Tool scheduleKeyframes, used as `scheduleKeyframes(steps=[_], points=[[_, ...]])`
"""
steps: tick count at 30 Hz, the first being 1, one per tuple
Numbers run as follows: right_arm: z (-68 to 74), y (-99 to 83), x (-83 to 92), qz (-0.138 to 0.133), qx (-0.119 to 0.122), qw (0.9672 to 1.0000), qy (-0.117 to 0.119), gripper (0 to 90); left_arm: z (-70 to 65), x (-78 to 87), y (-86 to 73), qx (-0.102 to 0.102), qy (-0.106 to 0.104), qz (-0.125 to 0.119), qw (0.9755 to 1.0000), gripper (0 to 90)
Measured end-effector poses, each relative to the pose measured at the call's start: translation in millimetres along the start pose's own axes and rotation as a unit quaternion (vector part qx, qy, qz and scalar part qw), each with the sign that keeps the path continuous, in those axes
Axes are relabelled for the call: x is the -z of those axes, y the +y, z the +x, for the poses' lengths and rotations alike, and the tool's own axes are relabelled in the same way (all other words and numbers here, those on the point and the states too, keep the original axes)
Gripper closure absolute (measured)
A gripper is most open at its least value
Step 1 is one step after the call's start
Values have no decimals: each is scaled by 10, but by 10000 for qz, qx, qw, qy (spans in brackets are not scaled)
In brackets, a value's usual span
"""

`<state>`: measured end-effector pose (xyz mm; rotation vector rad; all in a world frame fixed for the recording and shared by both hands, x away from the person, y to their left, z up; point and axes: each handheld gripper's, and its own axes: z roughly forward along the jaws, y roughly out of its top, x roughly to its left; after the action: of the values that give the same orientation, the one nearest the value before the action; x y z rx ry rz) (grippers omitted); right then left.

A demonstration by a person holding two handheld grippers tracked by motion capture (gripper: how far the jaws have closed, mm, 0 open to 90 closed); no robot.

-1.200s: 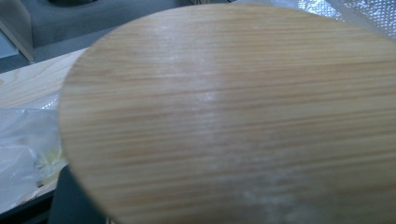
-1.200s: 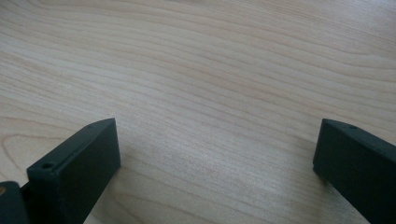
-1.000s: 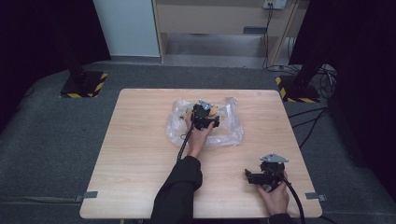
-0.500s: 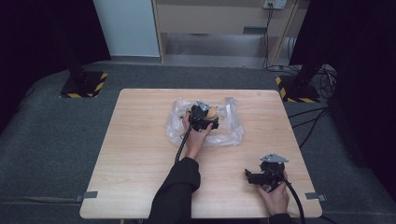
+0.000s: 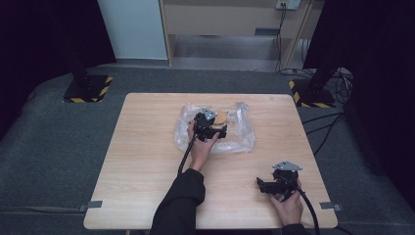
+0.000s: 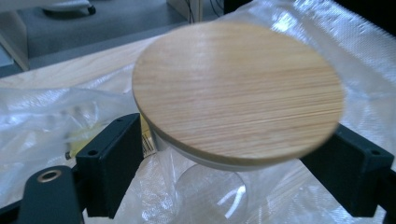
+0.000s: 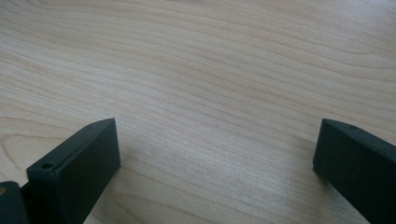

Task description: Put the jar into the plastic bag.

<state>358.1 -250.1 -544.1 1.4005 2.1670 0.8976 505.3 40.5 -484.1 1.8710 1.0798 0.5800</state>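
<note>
Risk: jar (image 6: pixel 219 158) may slip; left gripper (image 6: pixel 233 172) pinches only under its lid (image 6: pixel 238 88). Right gripper (image 7: pixel 215 158) gapes, idle.

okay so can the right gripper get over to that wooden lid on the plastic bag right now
Probably not cleanly. The right gripper rests open on the table's near corner, and bare wood lies between it and the plastic bag. But the left gripper already straddles the wooden lid, crowding any approach.

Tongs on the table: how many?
2. Left tongs sit at mid-table over the plastic bag, around a wooden lid; right tongs rest near the front right.
</note>
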Motion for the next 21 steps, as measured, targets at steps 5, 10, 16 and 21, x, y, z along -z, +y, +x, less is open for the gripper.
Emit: scheduleKeyframes(steps=[5, 10, 16, 21], points=[[0, 0, 0, -1, 1, 10000, -2, 6, 5, 116, -22, -12, -71, -120, 9999, 148], [0, 0, 0, 0, 6, 10000, -2, 6, 16, 228, -65, 80, -223, -241, 9994, 152], [0, 0, 0, -3, 0, 10000, -3, 6, -24, 430, -67, 41, -392, -427, 9983, 155], [0, 0, 0, -2, -1, 10000, -2, 6, -50, 665, -82, -51, -462, -547, 9974, 154]])
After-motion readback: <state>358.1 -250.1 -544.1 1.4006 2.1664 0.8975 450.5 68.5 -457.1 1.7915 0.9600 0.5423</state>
